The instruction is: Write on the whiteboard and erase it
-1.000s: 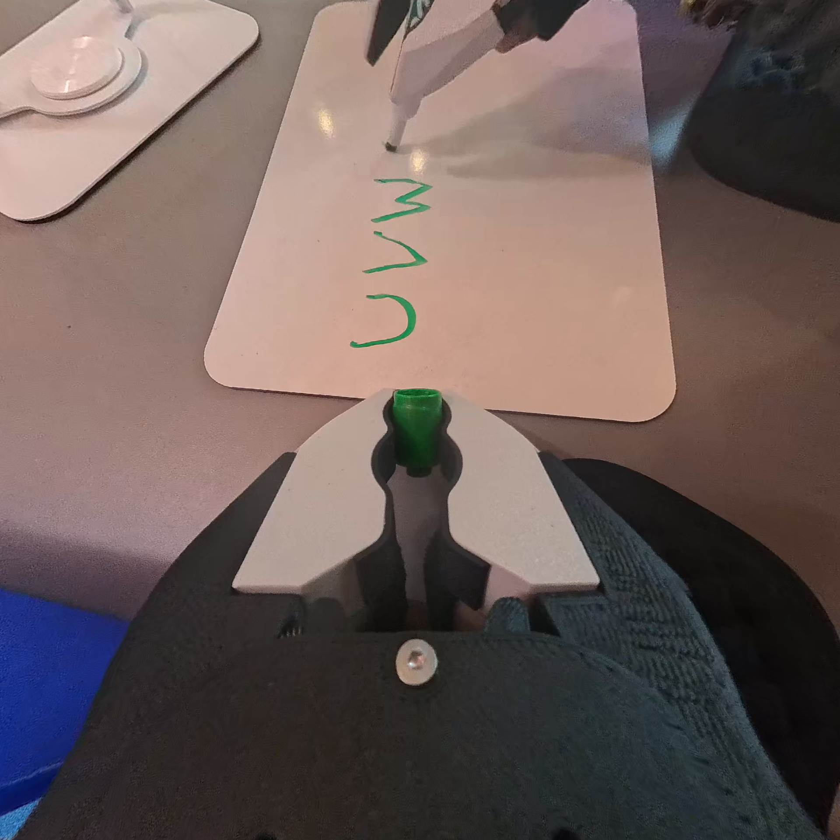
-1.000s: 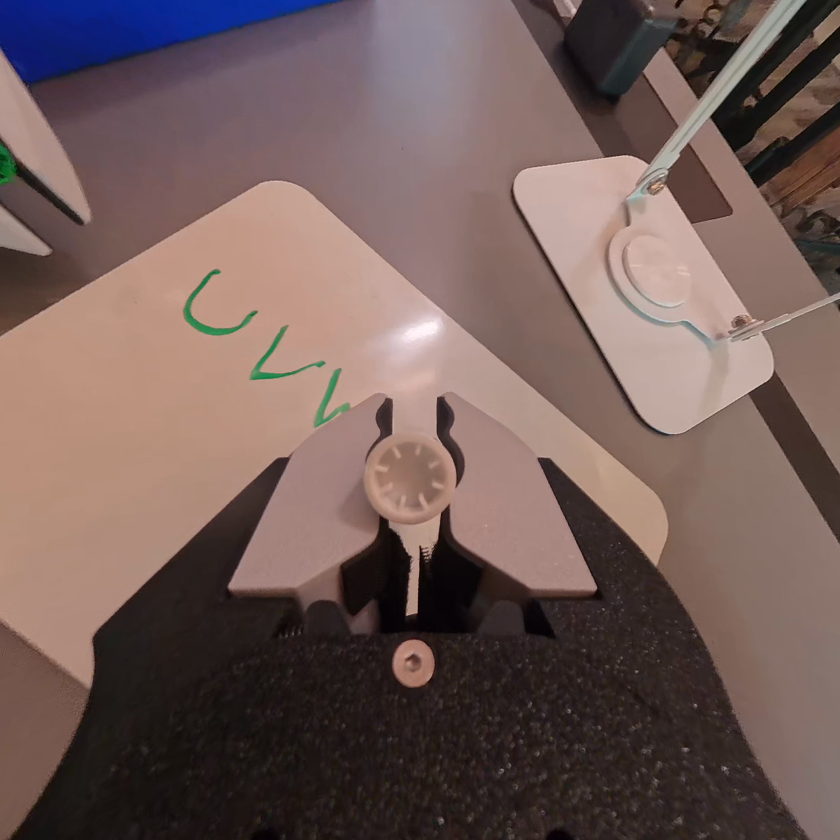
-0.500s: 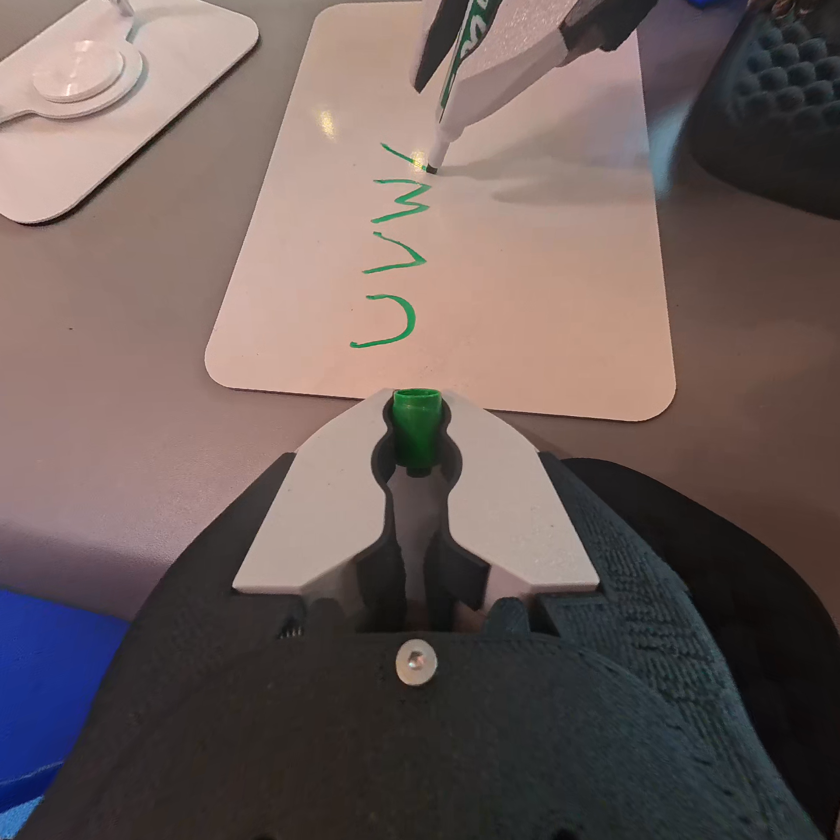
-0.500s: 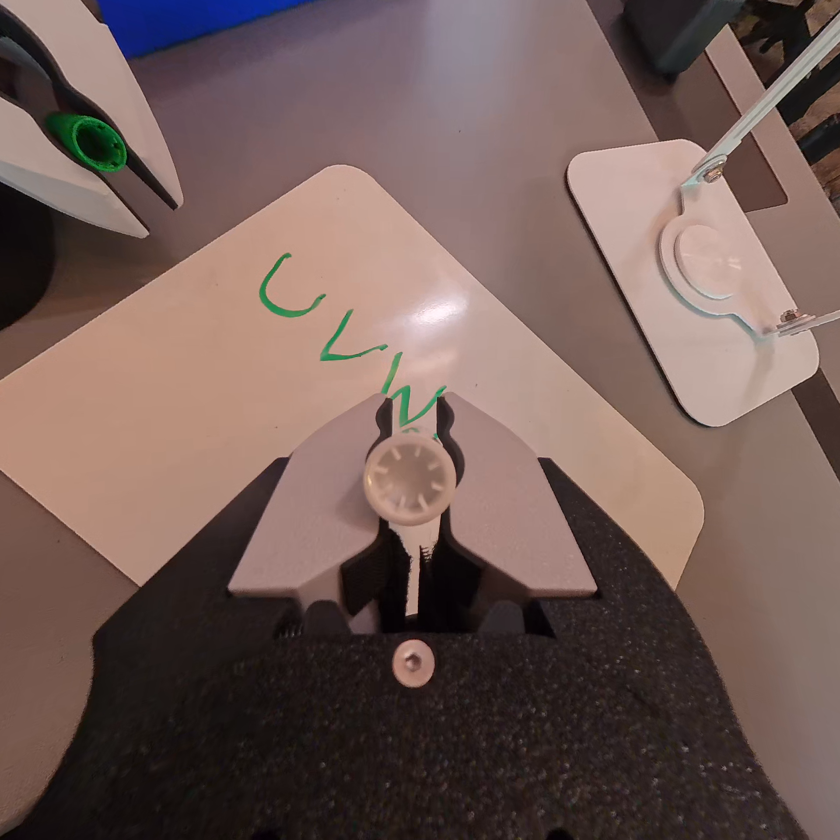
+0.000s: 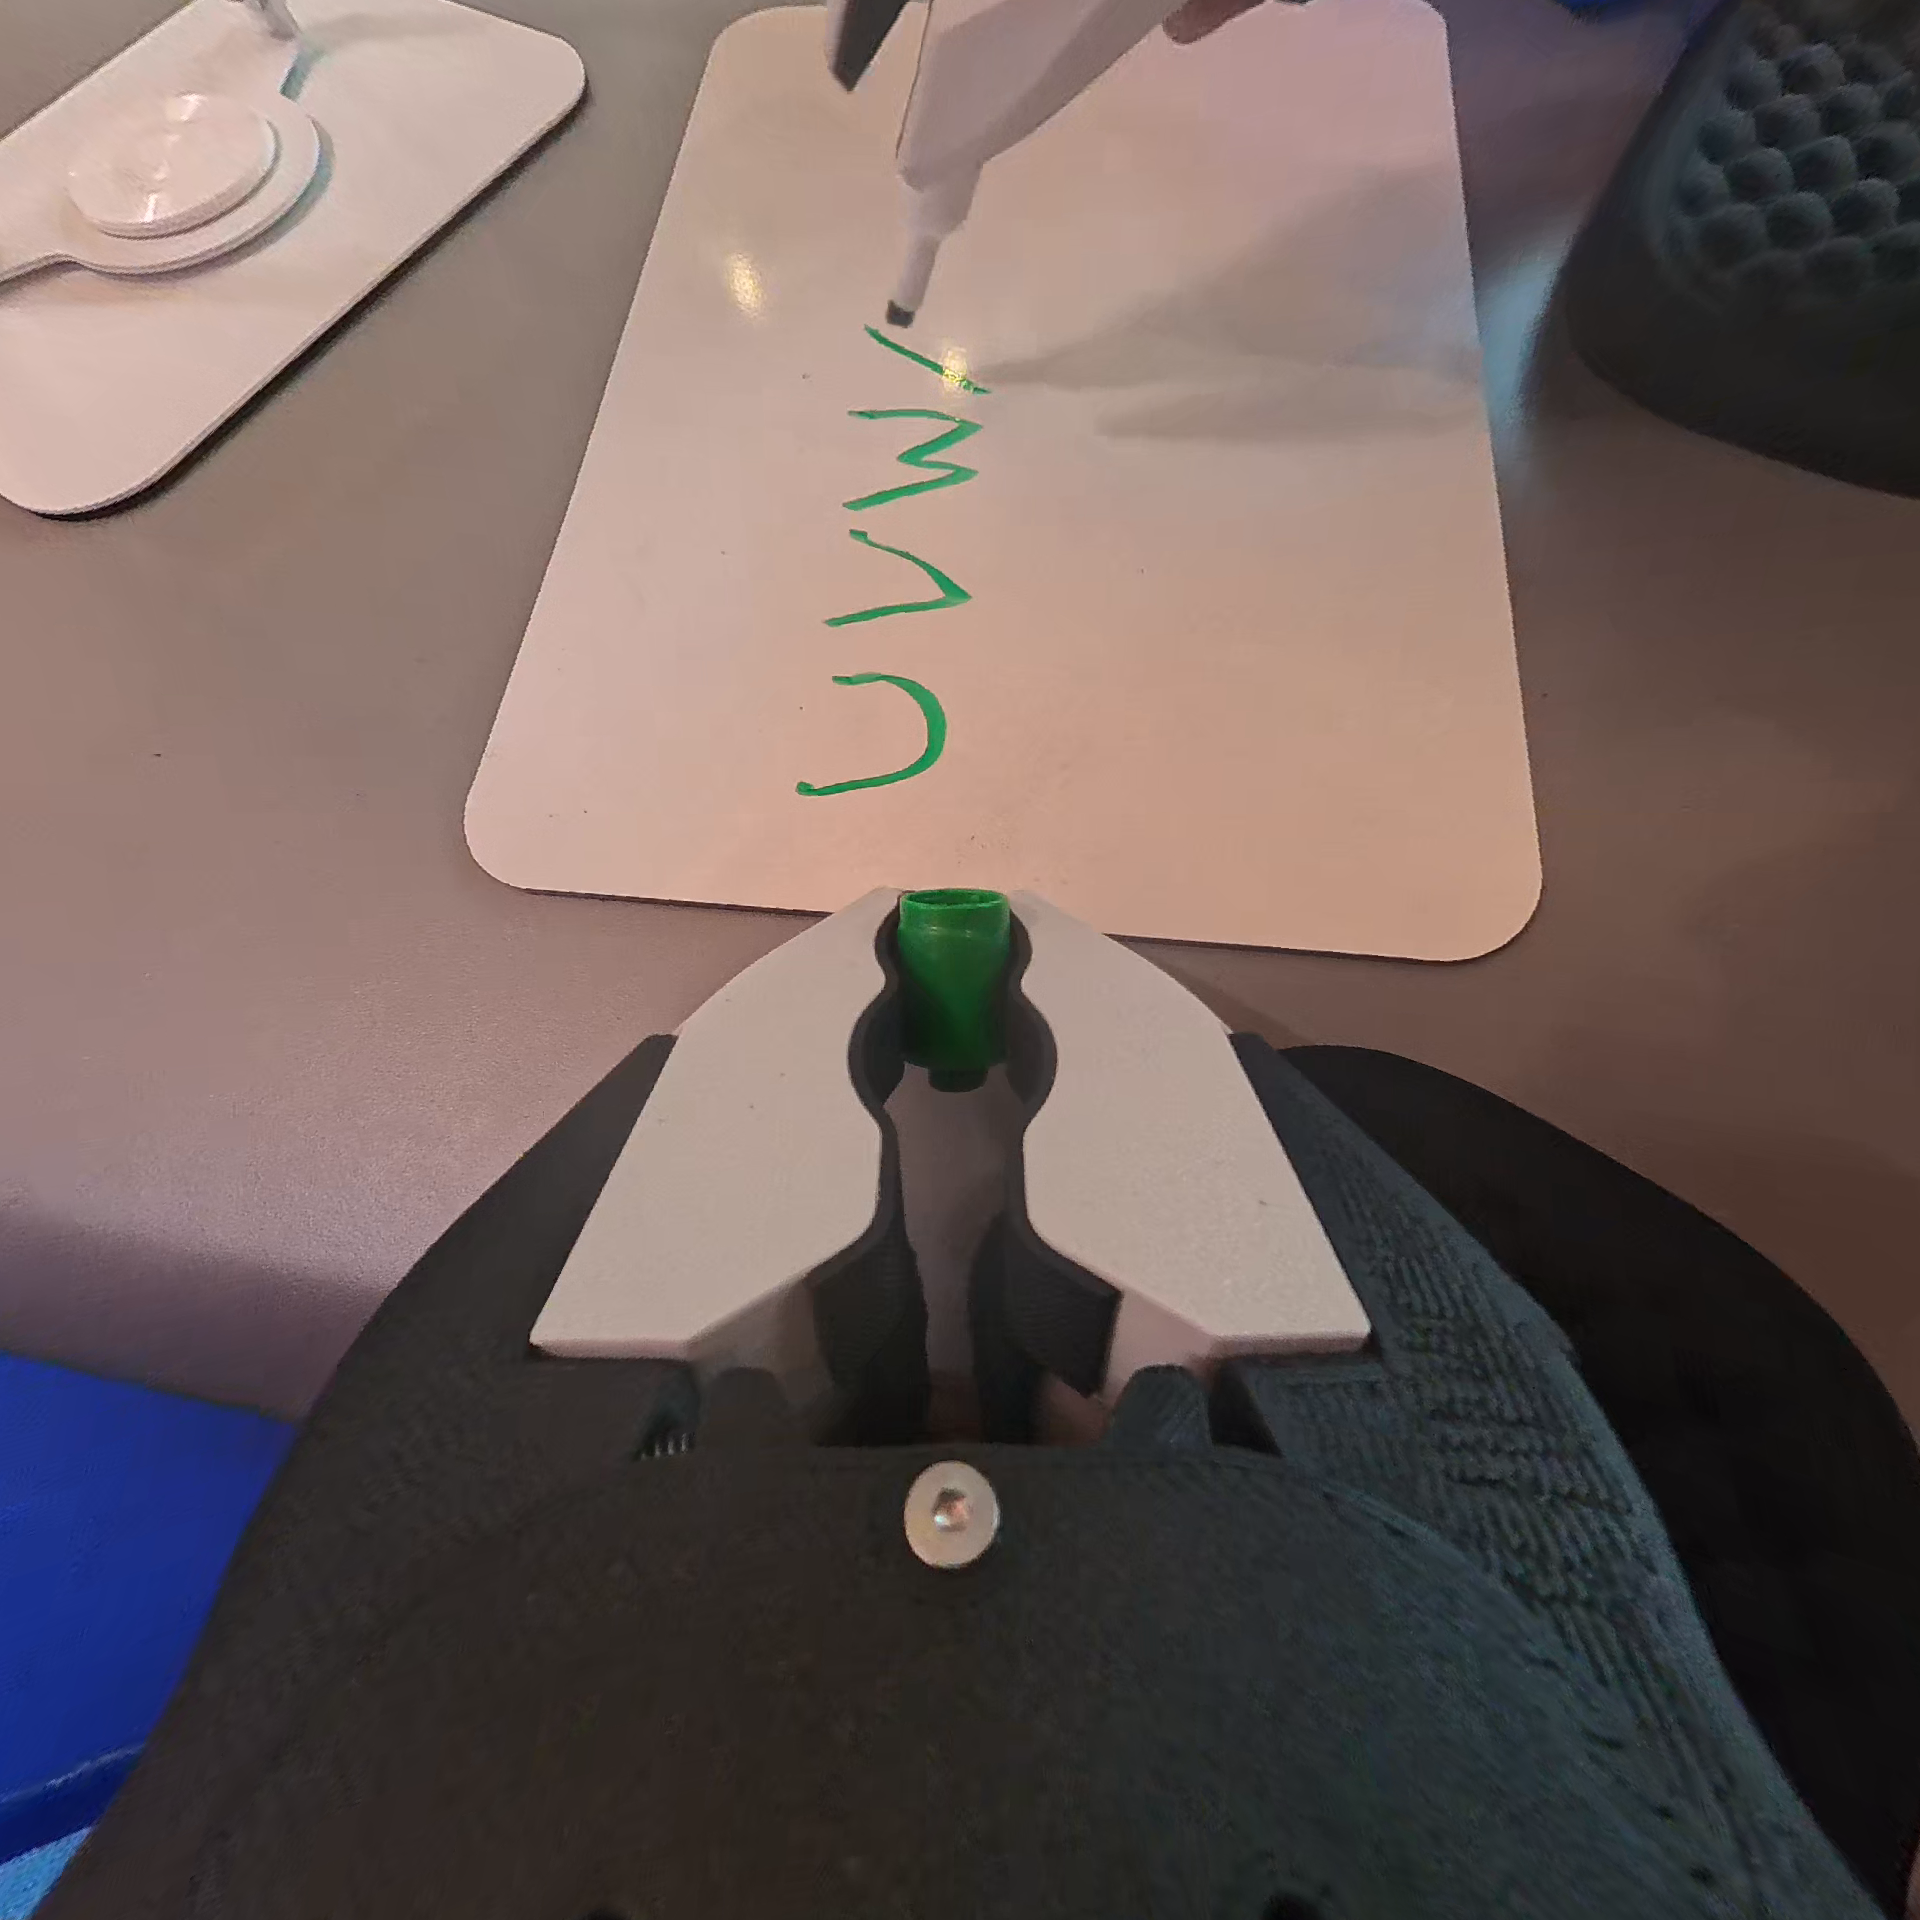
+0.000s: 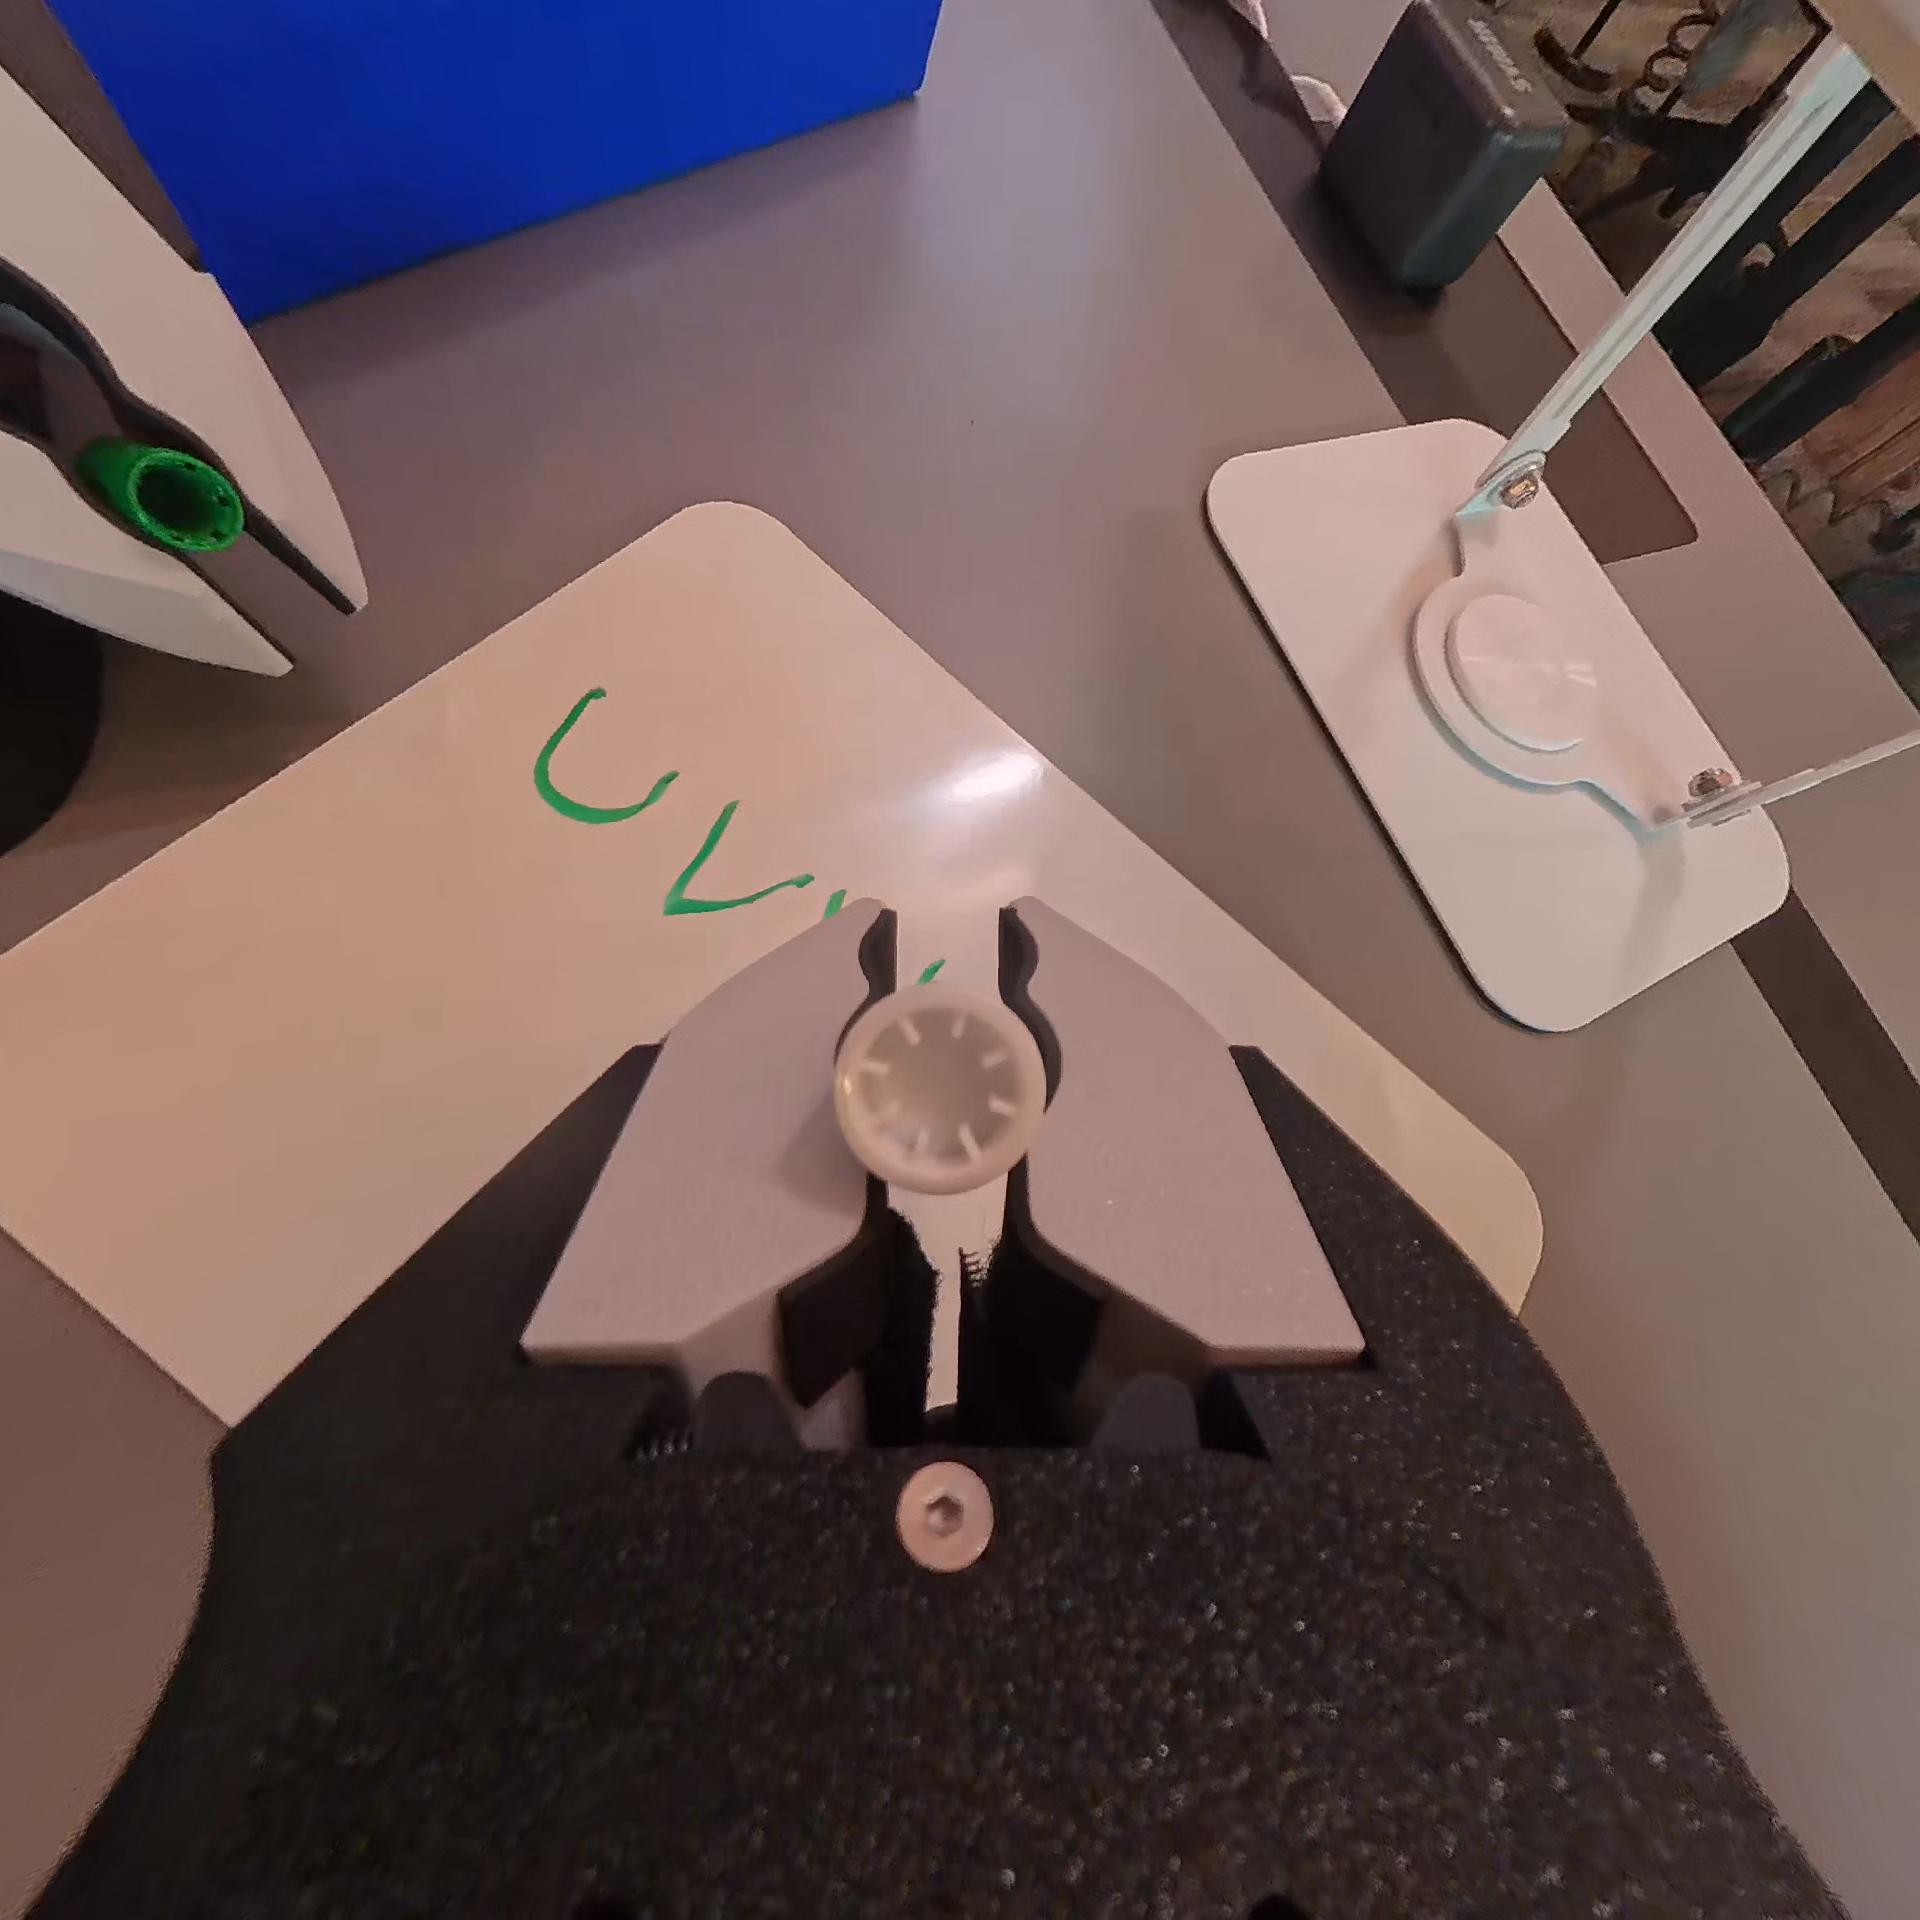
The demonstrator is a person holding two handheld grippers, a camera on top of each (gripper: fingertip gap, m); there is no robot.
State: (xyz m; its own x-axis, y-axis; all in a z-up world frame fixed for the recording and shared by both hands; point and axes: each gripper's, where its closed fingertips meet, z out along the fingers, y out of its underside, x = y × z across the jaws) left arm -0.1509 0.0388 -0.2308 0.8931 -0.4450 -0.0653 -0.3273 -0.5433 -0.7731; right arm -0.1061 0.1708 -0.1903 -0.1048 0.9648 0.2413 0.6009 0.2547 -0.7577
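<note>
Table [image 5: 260, 852]: a grey-brown surface on which everything is laid.
Whiteboard [image 5: 1195, 644]: laid flat on the table, rounded corners, a row of green strokes [image 5: 904, 623] drawn along its middle.
White stand base [image 6: 1496, 727]: set on the table beside the whiteboard, apart from it.
Right gripper [image 6: 940, 914]: jaws clenched around the marker [image 5: 930, 223], which is held tilted, its dark tip just above or at the board past the last stroke; contact cannot be told.
Left gripper [image 5: 954, 904]: jaws closed on the green cap [image 5: 951, 987], held just off the board's near edge.
</note>
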